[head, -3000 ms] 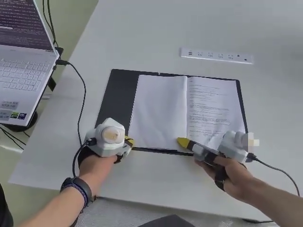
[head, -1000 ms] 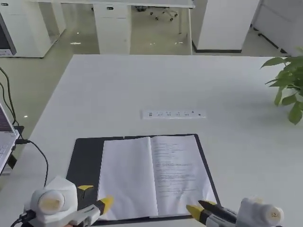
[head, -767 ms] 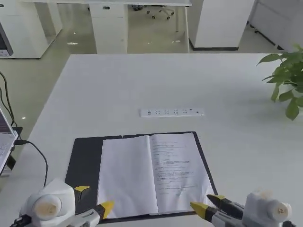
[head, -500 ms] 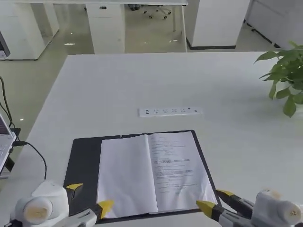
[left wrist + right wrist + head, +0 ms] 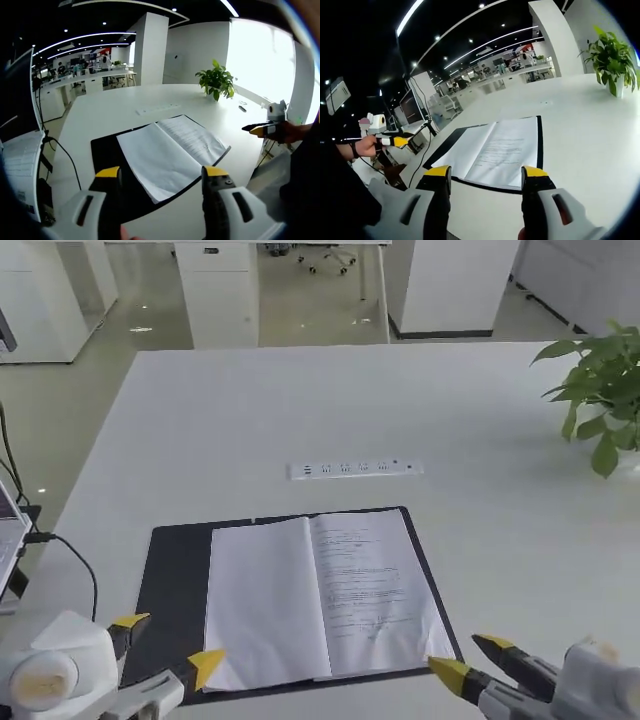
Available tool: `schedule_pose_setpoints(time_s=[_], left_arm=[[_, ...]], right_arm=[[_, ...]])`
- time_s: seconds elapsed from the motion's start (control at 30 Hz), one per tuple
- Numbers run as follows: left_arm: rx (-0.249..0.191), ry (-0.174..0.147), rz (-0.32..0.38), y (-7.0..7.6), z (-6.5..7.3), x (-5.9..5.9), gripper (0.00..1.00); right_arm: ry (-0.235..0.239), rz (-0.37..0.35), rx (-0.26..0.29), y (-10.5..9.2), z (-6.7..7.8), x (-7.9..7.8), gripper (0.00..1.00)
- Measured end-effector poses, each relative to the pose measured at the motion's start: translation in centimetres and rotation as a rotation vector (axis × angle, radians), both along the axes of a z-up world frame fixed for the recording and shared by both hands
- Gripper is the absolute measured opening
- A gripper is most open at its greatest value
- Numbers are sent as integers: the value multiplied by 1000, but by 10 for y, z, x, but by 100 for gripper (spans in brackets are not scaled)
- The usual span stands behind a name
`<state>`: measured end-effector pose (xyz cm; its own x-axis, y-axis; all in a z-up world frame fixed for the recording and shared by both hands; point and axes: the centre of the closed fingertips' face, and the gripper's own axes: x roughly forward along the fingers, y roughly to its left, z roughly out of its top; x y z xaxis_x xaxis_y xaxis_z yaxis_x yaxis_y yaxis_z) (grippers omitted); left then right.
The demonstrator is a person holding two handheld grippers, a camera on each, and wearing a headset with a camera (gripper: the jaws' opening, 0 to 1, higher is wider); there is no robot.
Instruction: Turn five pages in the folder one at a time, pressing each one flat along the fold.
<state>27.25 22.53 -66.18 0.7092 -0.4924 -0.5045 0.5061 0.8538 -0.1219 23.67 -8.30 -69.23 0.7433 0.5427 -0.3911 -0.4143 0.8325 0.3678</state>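
Looking up has changed the head view more than anything: the counter now stretches far ahead where three seconds ago the view looked down at its near part. That is the camera's move, not the things'.

The folder lies open and flat near the counter's front edge, in the same pose as before. Its blank left page and printed right page meet at the fold, and neither sheet is lifted or curling.

What has really changed is the grippers. Three seconds ago the right hand-held gripper had its tip at the folder's near edge, just by the fold. Now it has drawn back to beside the near right corner, clear of the paper, with jaws spread and nothing between them. The left hand-held gripper hangs by the near left corner, also spread wide and empty, its gripper view showing the folder ahead of its tips.

I judge this a pause between turns: one press looks done. How many of the five pages are turned cannot be told. The next turn would need the right page's free edge pinched.
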Motion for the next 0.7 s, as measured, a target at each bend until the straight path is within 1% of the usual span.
schedule_pose_setpoints(time_s=[0.1, 0.2, 0.33, 0.5, 0.7], left_arm=[[-8, 4, 3, 0, -2, -1, 64], [-8, 4, -2, -2, 0, -4, 65], [-6, 10, -14, -4, -1, -5, 65], [3, 22, -55, -16, -4, -6, 66], [8, 28, -100, -32, -4, 0, 67]], right_arm=[[-2, 4, -4, 1, 1, -3, 56], [-3, -5, -1, 0, 2, -4, 56], [-4, -15, 1, -4, 4, -7, 57], [-14, -50, 10, -13, 7, -9, 57], [-14, -75, 9, -22, 8, -12, 59]])
